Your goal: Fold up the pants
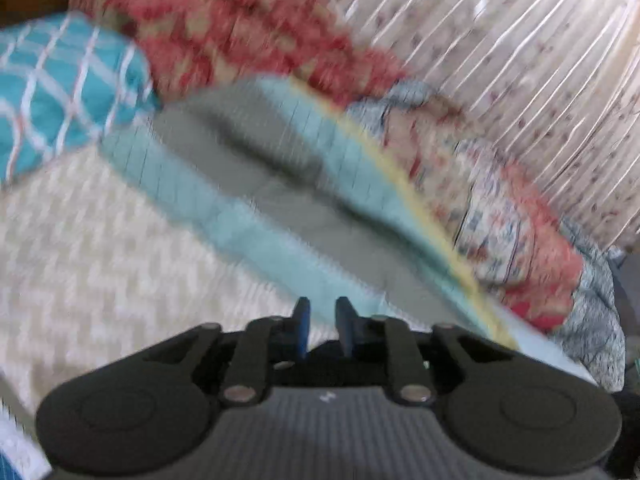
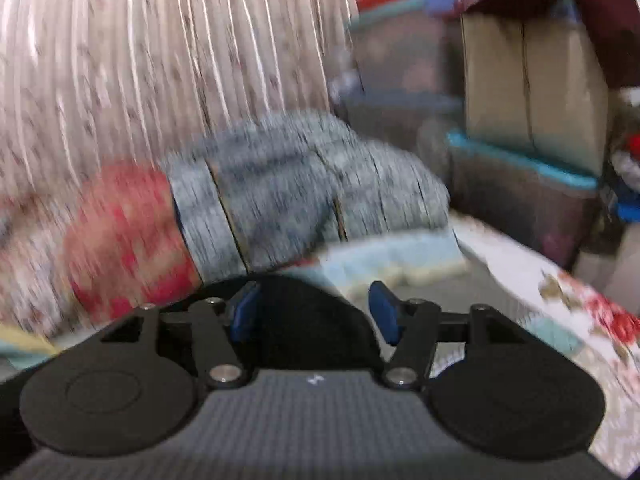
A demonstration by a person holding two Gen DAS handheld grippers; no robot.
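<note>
— What worries you here?

— The left gripper (image 1: 322,312): its fingers stand almost together, a thin gap between them and nothing in it. The pants (image 1: 280,184), the grey-green piece as I read it, lie ahead of those fingers on a pale blue cloth (image 1: 208,208), not held. A grab now could pinch the blue cloth along with them and drag both.

— And the right gripper (image 2: 314,290)?

— Fingers spread wide. A dark shape (image 2: 304,332) sits between them, too blurred to say whether it is cloth. Both views are blurred, so aiming is risky; a pinch could land on the wrong layer.

— Room to move?

— Left of the left fingers the cream bedspread (image 1: 100,240) is bare — good space for laying a fold. Further ahead on that side a teal checked cloth (image 1: 60,92) and a red blanket (image 1: 224,28) crowd in. Right of the pants comes a yellow hem (image 1: 404,184), then a floral heap (image 1: 500,216) right against the curtain (image 1: 520,60). Ahead of the right fingers lies a grey bundle (image 2: 300,192). To their right is the bed's edge, with storage bins (image 2: 520,192) just beyond — cloth could slide off there.
</note>
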